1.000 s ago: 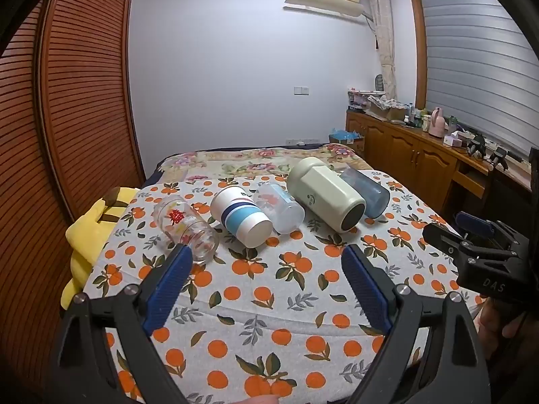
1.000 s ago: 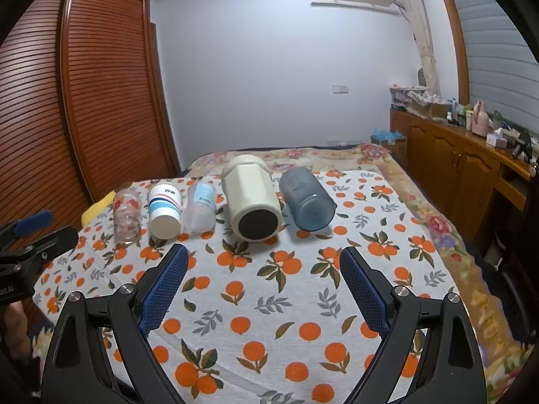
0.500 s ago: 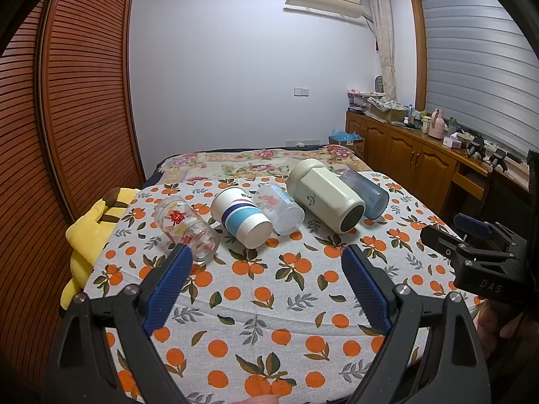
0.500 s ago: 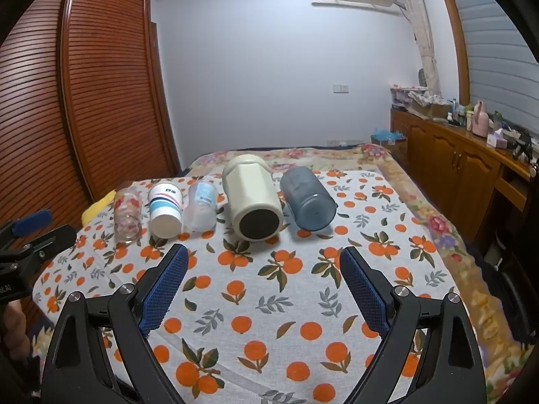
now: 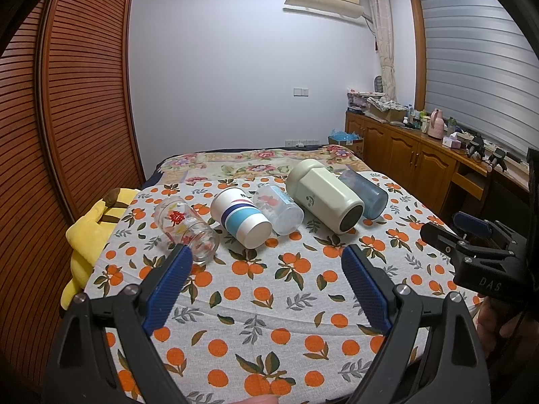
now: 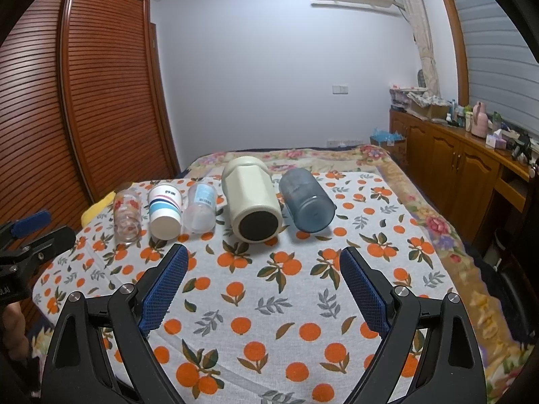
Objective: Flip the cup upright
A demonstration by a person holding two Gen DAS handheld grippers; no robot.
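Orange-print cloth holds five cups lying sideways, untouched; both grippers, left gripper and right gripper, hover spread wide and empty, so approaching one cup seems next.

Each tool is a black plastic frame with triangular cut-outs and silver screws at the finger joints. The left tool and right tool carry fingers faced with blue, finely textured pads. White letters "DAS" mark the right tool's side. Bare skin of a hand shows beneath it.
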